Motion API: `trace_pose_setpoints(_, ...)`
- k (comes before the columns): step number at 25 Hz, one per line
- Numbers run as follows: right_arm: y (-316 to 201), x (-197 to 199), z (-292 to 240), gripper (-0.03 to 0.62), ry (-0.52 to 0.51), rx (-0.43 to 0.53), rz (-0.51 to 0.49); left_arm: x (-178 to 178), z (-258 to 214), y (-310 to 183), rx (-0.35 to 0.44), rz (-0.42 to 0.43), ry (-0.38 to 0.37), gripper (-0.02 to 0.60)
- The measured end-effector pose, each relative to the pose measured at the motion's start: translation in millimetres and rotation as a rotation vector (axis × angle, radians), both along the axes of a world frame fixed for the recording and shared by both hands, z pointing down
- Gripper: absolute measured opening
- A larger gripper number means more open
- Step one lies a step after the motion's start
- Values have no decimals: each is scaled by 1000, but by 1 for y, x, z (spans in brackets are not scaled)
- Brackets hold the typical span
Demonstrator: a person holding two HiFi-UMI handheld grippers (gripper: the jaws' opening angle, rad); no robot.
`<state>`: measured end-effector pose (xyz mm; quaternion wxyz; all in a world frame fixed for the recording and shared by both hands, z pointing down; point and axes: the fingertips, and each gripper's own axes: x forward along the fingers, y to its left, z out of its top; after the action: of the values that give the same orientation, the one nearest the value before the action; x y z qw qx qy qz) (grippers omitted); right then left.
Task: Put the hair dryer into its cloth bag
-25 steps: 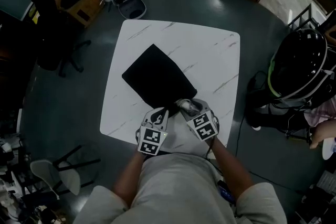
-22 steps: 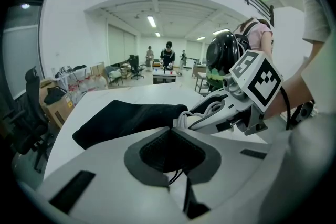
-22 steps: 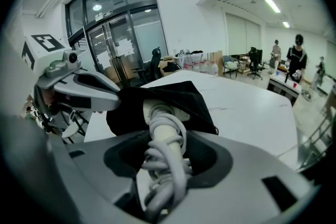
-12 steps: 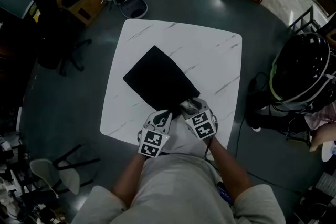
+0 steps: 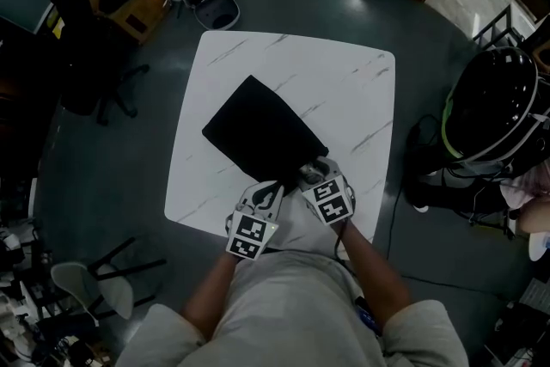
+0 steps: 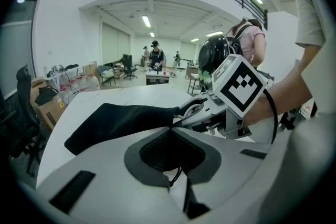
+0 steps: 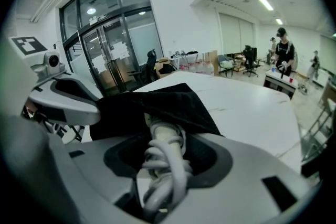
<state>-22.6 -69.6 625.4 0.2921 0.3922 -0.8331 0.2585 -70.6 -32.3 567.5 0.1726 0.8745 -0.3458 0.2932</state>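
Left gripper (image 5: 271, 188) is pinched tight on the open edge of the cloth bag (image 5: 258, 129). Right gripper (image 5: 309, 173) clamps the hair dryer (image 7: 163, 147) by its cord-wrapped handle, front end tucked under the cloth.

A white, grey-veined square table (image 5: 361, 90) with rounded corners stands on a dark floor (image 5: 112, 150). A black cloth bag (image 5: 258, 129) lies on it, set diagonally, one corner toward the far left and its mouth toward the near edge.

Black cloth bag (image 5: 258, 129), white grey-veined table (image 5: 348, 82), and a hair dryer cord (image 7: 163, 165) that looks pale grey.
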Motion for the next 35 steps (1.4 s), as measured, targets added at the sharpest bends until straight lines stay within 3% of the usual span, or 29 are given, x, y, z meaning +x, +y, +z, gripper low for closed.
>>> trace_pose_setpoints(13,-7,-11,-9,230,-100,-18,67,9,-17,8,1,54,52,14)
trace_pose_setpoints(21,-16,-17,-6,230,-108,0,74,11,-19,12,2,78,64,14)
trace_pose_setpoints(30,-28,-25,0,230,-196,-1,111,6,-13,12,-8,89,39,14)
trace_pose_setpoints(35,-31,-32,10,232,-142,22,74,0,0,9,-20,103,0,14)
